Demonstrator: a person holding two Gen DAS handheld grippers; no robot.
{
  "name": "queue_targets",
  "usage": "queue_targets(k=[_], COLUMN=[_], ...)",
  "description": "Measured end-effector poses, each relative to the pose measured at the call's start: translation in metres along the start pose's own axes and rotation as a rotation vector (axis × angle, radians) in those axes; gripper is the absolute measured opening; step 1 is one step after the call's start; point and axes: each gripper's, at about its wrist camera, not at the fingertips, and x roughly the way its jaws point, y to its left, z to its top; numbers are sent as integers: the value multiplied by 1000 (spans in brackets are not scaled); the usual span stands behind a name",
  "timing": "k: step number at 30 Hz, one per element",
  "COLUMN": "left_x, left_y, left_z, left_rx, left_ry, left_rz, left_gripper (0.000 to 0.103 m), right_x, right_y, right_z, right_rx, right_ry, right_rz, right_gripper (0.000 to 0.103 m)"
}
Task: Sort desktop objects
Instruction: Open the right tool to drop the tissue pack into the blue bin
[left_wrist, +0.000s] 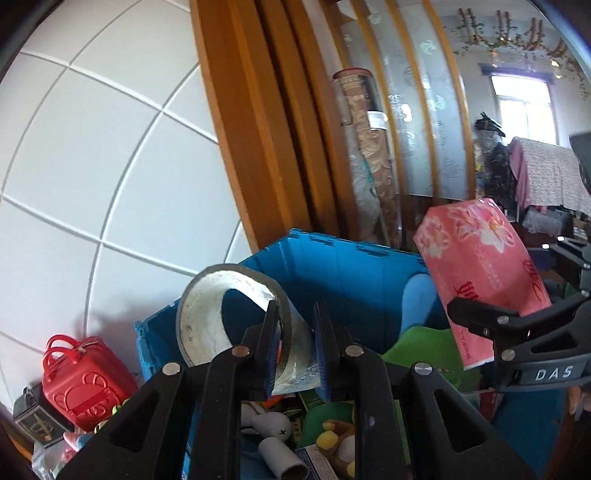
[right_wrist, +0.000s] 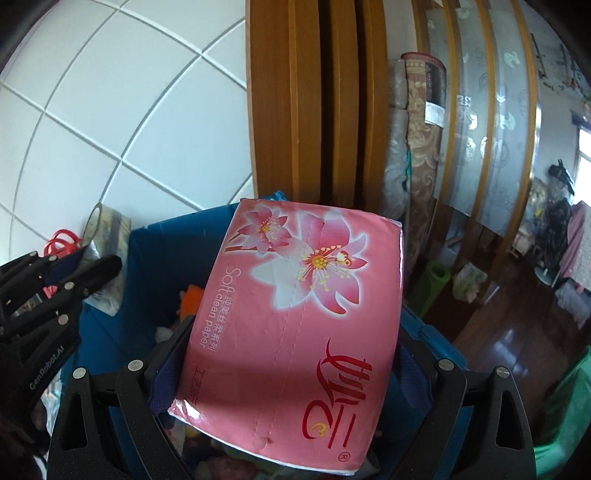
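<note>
A grey-and-white tape roll (left_wrist: 221, 317) hangs over the open blue crate (left_wrist: 332, 266), its wall pinched between the pads of my left gripper (left_wrist: 297, 332), which is shut on it. To the right, my right gripper (left_wrist: 506, 280) is shut on a pink flowered tissue pack (left_wrist: 476, 258), tilted above the crate's right side. In the right wrist view the tissue pack (right_wrist: 295, 314) fills the middle, clamped across its width by the right gripper (right_wrist: 295, 369), over the blue crate (right_wrist: 147, 251). The left gripper (right_wrist: 96, 258) with the tape roll (right_wrist: 103, 229) shows at the left.
The crate holds several plush toys (left_wrist: 273, 424) and a green soft item (left_wrist: 417, 347). A red toy suitcase (left_wrist: 81, 376) and a small black box (left_wrist: 33, 417) stand left of it against the white tiled wall. A wooden door frame (left_wrist: 258, 147) and rolled carpets (right_wrist: 421, 147) rise behind.
</note>
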Motion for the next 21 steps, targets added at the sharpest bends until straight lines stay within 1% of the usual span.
queue_targets(k=[6, 8, 9, 11, 12, 13, 14, 15, 18, 21], left_x=[-3, -3, -2, -3, -7, -12, -17, -21, -28, -32], left_y=[2, 0, -1, -6, -7, -8, -9, -9, -7, -5], left_z=[-1, -2, -2, -1, 0, 0, 0, 1, 5, 4], left_rx=[-8, -16, -8, 19, 23, 23, 24, 28, 27, 18], left_ry=[9, 15, 23, 25, 16, -5, -26, -42, -42, -45], left_rz=[109, 145, 164, 254, 290, 320, 340, 354, 342, 345], left_gripper=[19, 22, 26, 47, 73, 95, 100, 101, 102, 102], right_x=[11, 14, 16, 21, 25, 27, 26, 22, 5, -9], right_y=[-1, 1, 3, 2, 2, 1, -1, -2, -4, -4], right_z=[0, 0, 1, 5, 7, 8, 8, 9, 11, 15], right_rx=[-5, -11, -14, -17, -18, -10, -1, 10, 32, 45], right_ry=[20, 29, 40, 65, 85, 96, 92, 79, 32, 3], right_rz=[20, 22, 16, -1, -8, -13, -13, -16, -11, 3], right_gripper=[96, 96, 97, 98, 98, 98, 98, 99, 102, 102])
